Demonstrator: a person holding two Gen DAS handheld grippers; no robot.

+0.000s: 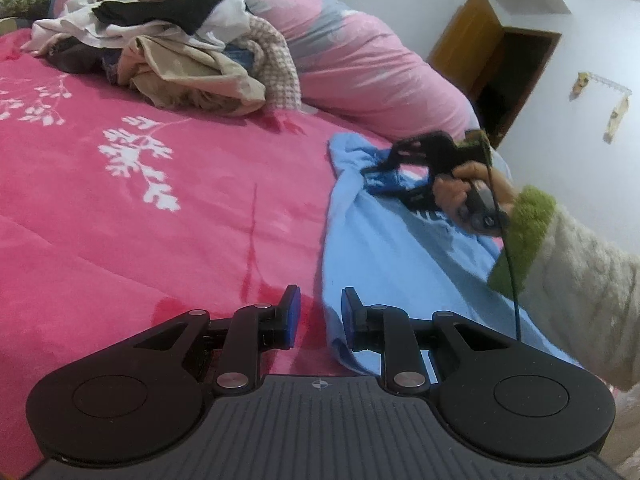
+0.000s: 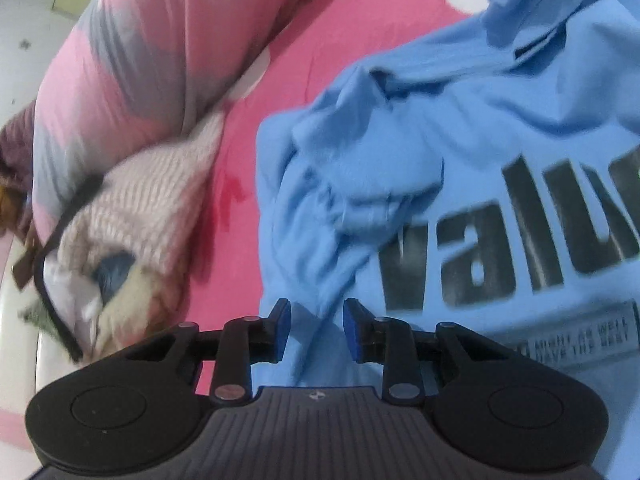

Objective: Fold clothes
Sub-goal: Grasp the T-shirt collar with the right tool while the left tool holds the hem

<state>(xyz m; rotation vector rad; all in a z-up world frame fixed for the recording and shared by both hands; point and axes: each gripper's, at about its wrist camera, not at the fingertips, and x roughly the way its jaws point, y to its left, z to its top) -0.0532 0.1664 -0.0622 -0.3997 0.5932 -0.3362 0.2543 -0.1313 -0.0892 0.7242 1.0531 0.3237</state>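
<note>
Reading "valu" in dark letters on blue sweatshirt [image 2: 460, 152].

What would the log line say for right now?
step: fold blue shirt | left gripper: open, at shirt edge | right gripper: open over crumpled sleeve | clothes pile: waiting

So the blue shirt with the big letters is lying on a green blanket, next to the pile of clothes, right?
Not quite. The blanket is pink with white leaf prints, not green, as the left wrist view shows. The rest holds: the blue shirt with big letters lies on it, and the pile of clothes sits further back.
</note>
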